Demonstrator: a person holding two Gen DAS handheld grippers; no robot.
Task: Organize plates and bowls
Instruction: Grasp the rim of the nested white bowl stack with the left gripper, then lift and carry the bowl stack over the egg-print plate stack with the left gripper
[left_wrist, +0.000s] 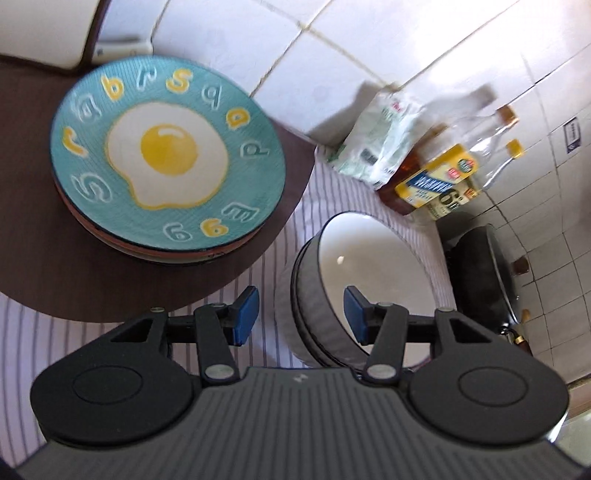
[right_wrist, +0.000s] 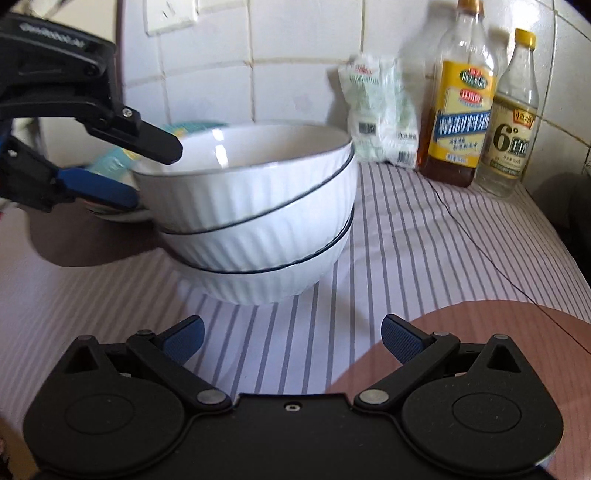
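Here the left gripper (left_wrist: 300, 314) hangs over the near rim of the bowl stack (left_wrist: 364, 291), its jaws partly open: one blue pad (left_wrist: 246, 314) stands outside the wall and the other inside the top bowl. From the left wrist view neither pad clearly presses the rim, and the right wrist view shows the same gripper (right_wrist: 140, 173) at the stack's left edge, one finger above the rim and the blue one low beside the wall; whether they touch cannot be told.

The bowls (right_wrist: 255, 218) are three white ribbed ones with dark rims, nested and tilted, standing on the striped cloth (right_wrist: 424, 236).

The right gripper (right_wrist: 291, 338) is spread wide and empty, short of the stack, over the cloth and the edge of a brown mat (right_wrist: 517, 332).

A stack of plates (left_wrist: 168, 155), topped by a teal one with a fried-egg picture, sits on a dark round mat (left_wrist: 33, 184) just left of the bowls.

Against the tiled wall (right_wrist: 295, 55) stand a white packet (right_wrist: 380, 110) and two bottles (right_wrist: 469, 96). A dark pan (left_wrist: 487, 273) lies at the far right.
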